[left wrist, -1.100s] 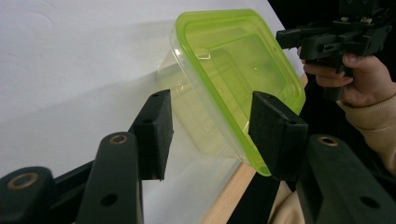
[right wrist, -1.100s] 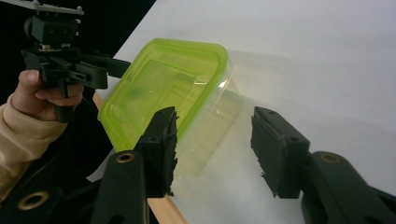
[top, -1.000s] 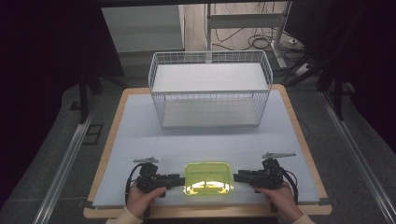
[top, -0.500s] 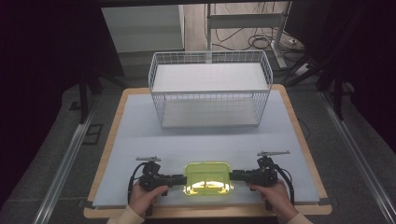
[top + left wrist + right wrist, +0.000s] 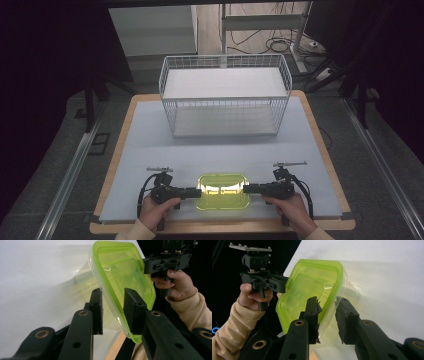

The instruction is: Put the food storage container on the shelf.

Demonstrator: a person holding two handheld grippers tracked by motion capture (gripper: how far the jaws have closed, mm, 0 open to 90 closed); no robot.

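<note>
Jaws of my left gripper [image 5: 112,307] straddle the green-lidded container [image 5: 223,191] at its left end, one pad under the lid's rim against the clear wall, one over the lid; they have just been closing, and whether they press yet I cannot tell. My right gripper [image 5: 327,315] does likewise at the container's right end, also just closing. That container sits near the front edge of the table [image 5: 150,130]. Well beyond the container stands a white wire basket [image 5: 225,95].
</note>
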